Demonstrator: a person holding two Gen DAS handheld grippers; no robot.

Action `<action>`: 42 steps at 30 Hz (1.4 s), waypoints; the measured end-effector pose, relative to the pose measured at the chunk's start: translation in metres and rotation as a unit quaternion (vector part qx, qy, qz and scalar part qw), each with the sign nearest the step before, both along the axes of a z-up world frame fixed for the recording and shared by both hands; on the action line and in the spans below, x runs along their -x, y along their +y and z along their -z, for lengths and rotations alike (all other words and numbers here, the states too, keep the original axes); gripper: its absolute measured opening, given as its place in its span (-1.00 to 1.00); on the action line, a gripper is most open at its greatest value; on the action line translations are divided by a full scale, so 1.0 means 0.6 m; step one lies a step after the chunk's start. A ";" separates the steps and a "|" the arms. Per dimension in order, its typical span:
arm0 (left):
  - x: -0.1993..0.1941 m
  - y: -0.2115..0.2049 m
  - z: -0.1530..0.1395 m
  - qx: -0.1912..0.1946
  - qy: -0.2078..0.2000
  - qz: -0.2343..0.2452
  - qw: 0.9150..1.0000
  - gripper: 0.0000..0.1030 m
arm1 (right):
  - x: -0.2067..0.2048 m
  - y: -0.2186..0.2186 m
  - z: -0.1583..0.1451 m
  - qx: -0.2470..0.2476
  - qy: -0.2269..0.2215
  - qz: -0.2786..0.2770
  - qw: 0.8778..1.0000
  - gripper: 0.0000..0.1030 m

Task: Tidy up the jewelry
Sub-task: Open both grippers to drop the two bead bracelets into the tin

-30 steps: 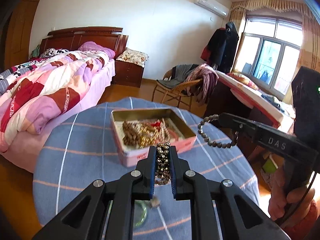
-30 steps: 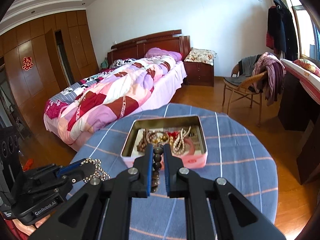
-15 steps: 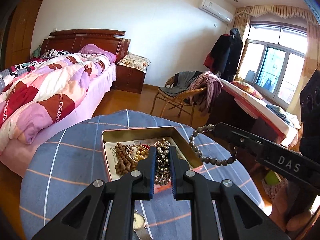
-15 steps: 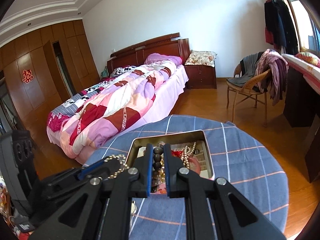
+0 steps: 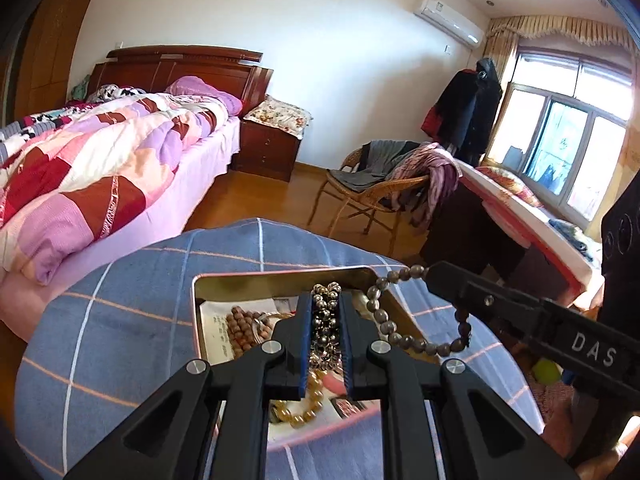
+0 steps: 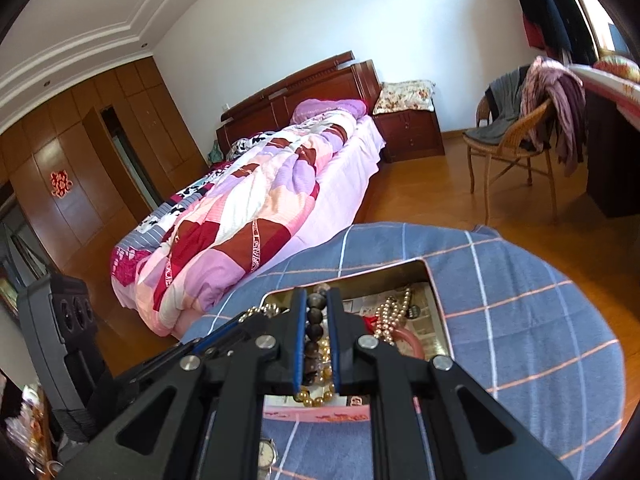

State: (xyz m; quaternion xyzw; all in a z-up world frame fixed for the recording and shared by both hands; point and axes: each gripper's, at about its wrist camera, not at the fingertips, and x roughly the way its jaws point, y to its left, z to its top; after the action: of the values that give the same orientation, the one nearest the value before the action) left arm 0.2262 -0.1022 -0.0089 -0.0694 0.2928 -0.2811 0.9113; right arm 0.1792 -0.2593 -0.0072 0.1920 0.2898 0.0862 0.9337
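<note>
An open pink tin [image 5: 280, 276] [image 6: 438, 308] sits on the blue checked tablecloth and holds several bead strings and bangles. My left gripper [image 5: 325, 300] is shut on a silver-bead bracelet [image 5: 326, 320] and hangs over the tin. My right gripper [image 6: 316, 300] is shut on a dark-bead bracelet [image 6: 314, 326], also over the tin. In the left wrist view the dark-bead bracelet [image 5: 400, 336] dangles from the right gripper's fingers [image 5: 448, 280] over the tin's right rim. The left gripper's fingers [image 6: 240, 330] show at the tin's left side.
The round table [image 5: 120, 320] [image 6: 540, 320] is small and drops off on all sides. A wristwatch [image 6: 266, 454] lies on the cloth before the tin. A bed [image 5: 100, 168] stands at the left, a wicker chair [image 5: 372, 196] behind.
Both grippers have moved forward from the near side of the table to above the tin, each still holding its bracelet.
</note>
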 end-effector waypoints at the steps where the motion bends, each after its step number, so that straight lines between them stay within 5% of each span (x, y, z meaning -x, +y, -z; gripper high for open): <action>1: -0.004 -0.003 0.003 -0.001 0.001 0.000 1.000 -0.77 | -0.007 -0.002 0.005 -0.008 0.004 -0.001 1.000 -0.75; 8: -0.026 -0.022 0.017 -0.038 -0.009 -0.015 0.999 -0.77 | -0.047 -0.026 0.058 -0.074 0.037 -0.001 0.997 -0.75; 14: -0.042 -0.041 0.049 -0.089 0.012 -0.026 0.996 -0.77 | -0.062 -0.029 0.094 -0.031 0.073 0.024 0.997 -0.75; 29: -0.058 -0.039 0.068 -0.117 0.031 -0.048 0.991 -0.77 | -0.064 -0.015 0.097 0.074 0.075 0.059 0.993 -0.74; 35: -0.061 -0.041 0.071 -0.124 0.036 -0.061 0.990 -0.76 | -0.063 -0.022 0.095 0.057 0.069 0.067 0.994 -0.47; 38: -0.057 -0.044 0.069 -0.134 0.032 -0.070 0.988 -0.49 | -0.052 -0.025 0.081 0.062 0.045 0.083 0.994 -0.39; 40: -0.052 -0.043 0.063 -0.137 0.023 -0.081 0.987 0.18 | -0.042 -0.024 0.068 0.077 0.021 0.105 0.991 -0.04; 42: -0.043 -0.038 0.050 -0.132 0.005 -0.098 0.986 0.42 | -0.027 -0.026 0.054 0.095 -0.007 0.135 0.986 0.36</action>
State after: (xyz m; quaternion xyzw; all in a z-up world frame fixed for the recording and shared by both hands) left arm 0.2519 -0.1247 -0.0391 0.0218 0.3237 -0.1493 0.9340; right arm 0.1955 -0.2748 -0.0395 0.1388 0.2612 -0.0670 0.9529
